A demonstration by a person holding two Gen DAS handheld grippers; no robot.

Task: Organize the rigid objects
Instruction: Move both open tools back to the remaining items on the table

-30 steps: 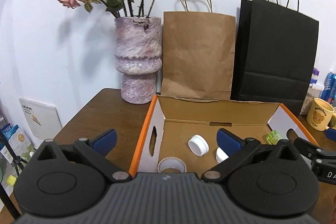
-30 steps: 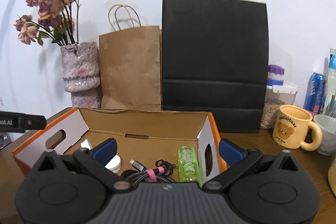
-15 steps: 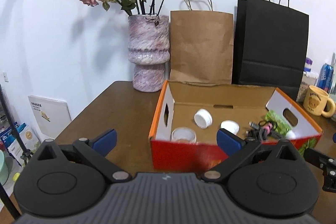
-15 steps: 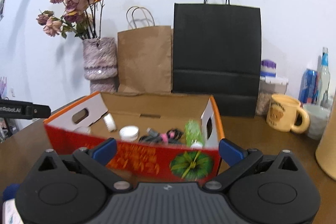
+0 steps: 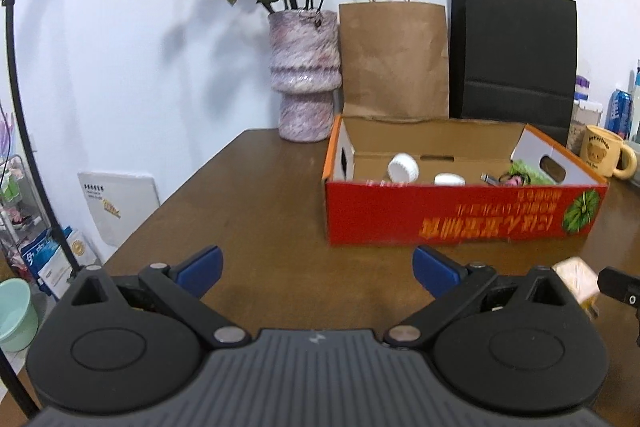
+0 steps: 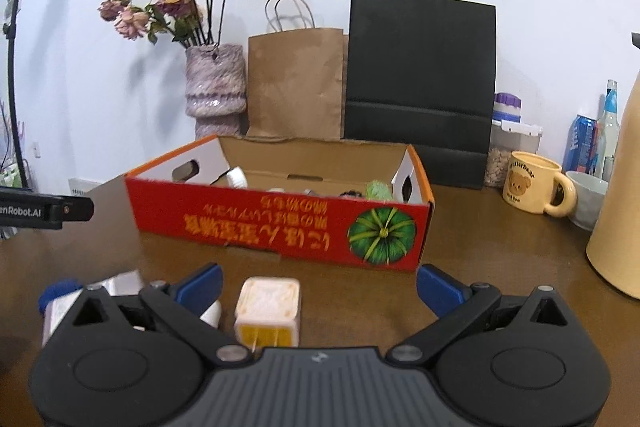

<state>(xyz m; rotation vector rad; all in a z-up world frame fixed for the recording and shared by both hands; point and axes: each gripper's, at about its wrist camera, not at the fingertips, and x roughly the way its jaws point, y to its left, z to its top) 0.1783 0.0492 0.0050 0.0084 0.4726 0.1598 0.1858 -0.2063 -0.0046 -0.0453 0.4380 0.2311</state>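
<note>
right tool [image 6: 318,285] wide, empty | left tool [image 5: 316,263] wide | cube charger [image 6: 268,309]: cream, yellow prong face (blurred)

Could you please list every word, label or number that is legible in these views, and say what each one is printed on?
"enRobot.AI", cut off at the frame's left edge: on the black body of the left gripper seen from the right wrist view.
"Butterbear": above the bear on the yellow ceramic mug.
Orange characters, upside down: on the red cardboard box; unreadable.
Blue drink can and white board beside the table: print too small.
</note>
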